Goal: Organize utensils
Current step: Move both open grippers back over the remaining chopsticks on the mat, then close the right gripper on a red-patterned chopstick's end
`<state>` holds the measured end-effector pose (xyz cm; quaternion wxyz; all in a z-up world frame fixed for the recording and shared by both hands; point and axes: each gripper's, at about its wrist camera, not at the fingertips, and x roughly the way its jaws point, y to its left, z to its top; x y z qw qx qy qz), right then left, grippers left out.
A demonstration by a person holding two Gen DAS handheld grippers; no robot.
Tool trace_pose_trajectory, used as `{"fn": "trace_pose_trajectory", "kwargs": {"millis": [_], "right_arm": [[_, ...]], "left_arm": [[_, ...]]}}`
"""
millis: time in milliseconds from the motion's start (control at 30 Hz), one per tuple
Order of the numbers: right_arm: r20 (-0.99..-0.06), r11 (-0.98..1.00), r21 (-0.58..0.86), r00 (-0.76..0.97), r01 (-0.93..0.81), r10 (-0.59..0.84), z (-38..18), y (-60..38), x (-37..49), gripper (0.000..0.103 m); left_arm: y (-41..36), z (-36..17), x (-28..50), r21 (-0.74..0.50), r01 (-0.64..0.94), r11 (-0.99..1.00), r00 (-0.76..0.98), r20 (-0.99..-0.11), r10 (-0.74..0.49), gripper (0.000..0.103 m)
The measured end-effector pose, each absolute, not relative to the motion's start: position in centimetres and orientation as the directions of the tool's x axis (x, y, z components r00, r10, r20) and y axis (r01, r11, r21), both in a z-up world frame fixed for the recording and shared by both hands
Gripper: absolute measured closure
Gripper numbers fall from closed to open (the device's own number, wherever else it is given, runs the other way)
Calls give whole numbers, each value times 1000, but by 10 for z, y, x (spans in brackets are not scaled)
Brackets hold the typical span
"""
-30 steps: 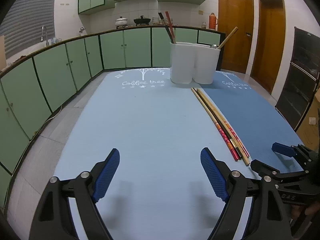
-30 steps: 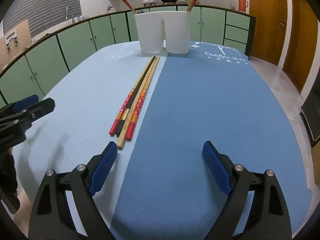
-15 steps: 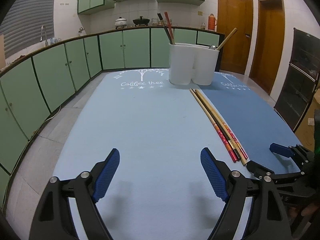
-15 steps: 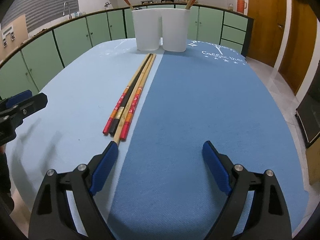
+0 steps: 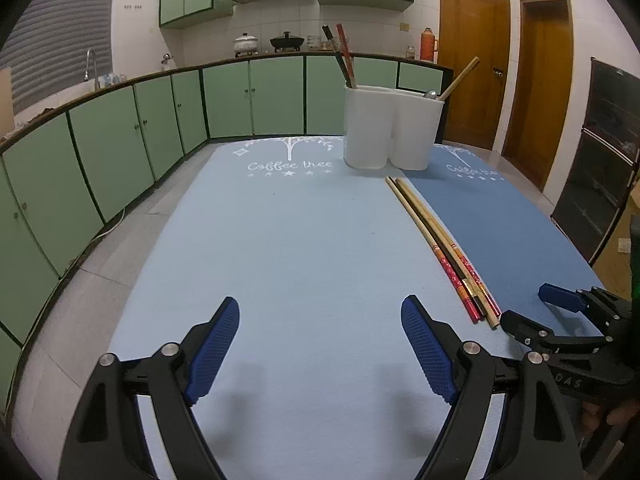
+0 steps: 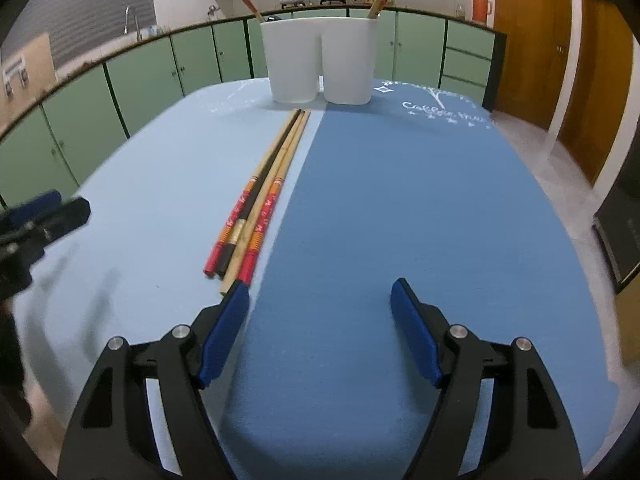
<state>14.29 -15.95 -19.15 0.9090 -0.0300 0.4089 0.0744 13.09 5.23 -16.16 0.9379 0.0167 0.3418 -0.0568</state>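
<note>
My right tongs (image 6: 320, 320) are closing with nothing between the pads; compared with a second ago they sit nearer the loose chopsticks (image 6: 256, 204), whose near ends now lie just beside the left pad, lower centre of the right view. The chopsticks rest on the bench (image 6: 420, 208), pointing at the white holder (image 6: 320, 66) at top centre. My left tongs (image 5: 320, 344) stand apart and empty over bare mat. I judge a pickup comes next.
</note>
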Motion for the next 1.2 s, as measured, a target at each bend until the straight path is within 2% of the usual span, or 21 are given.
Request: {"fn": "trace_pose_trajectory", "kwargs": {"millis": [100, 333, 433, 533, 600, 733, 800, 833, 1200], "right_arm": [[-744, 985, -24, 661, -171, 97, -191, -152, 143, 31], [-744, 987, 7, 658, -162, 113, -191, -150, 146, 32], [-741, 987, 1, 662, -164, 111, -192, -146, 147, 38], [-738, 985, 1, 665, -172, 117, -191, -141, 149, 49], [-735, 982, -1, 666, -189, 127, -191, -137, 149, 64], [-729, 976, 4, 668, -216, 151, -191, -135, 147, 78], [-729, 974, 24, 663, -226, 172, -191, -137, 148, 92], [-729, 973, 28, 661, -229, 176, -190, -138, 148, 95], [-734, 989, 50, 666, -141, 133, -190, -179, 146, 98]], "left_arm": [[51, -162, 130, -9, 120, 993, 759, -644, -98, 22], [50, -162, 130, -11, 122, 993, 761, -641, -100, 22], [50, -162, 130, -14, 119, 993, 760, -642, -100, 22], [49, -162, 130, -15, 119, 993, 759, -643, -101, 22], [48, -161, 130, -16, 122, 992, 759, -643, -104, 22], [45, -161, 130, -21, 131, 991, 760, -640, -114, 22], [41, -162, 132, -29, 141, 990, 755, -643, -126, 22], [38, -162, 133, -32, 147, 989, 752, -646, -133, 22], [-10, -181, 138, -47, 253, 966, 685, -696, -213, 22]]}}
